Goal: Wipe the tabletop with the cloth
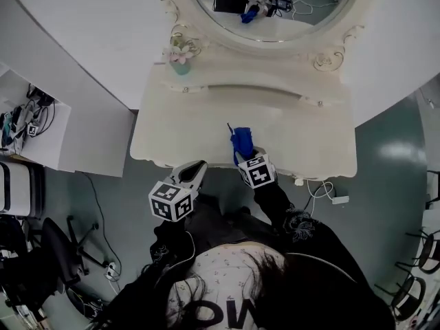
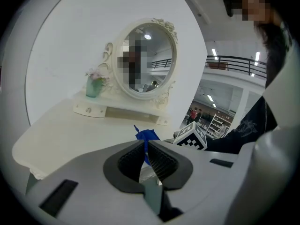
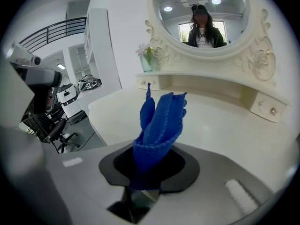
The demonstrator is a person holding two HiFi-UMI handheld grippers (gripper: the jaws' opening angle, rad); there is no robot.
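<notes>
Right gripper (image 1: 245, 155): held farther out and to the right, jaws clamped on the blue cloth (image 3: 161, 121), forearm in a dark sleeve (image 1: 278, 201) reaching forward. Left gripper (image 1: 198, 167): nearer the body, jaws pressed together, nothing between them.

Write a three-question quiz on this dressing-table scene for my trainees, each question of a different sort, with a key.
1. True or false: the left gripper has its fingers spread wide apart.
2. Multiple choice: seen from the head view, the vase of flowers stands on which side of the mirror? A left, B right, C directly in front.
3. Fill in: the right gripper is shut on the blue ____.
Key: 1 false, the fingers are together; 2 A; 3 cloth.
</notes>
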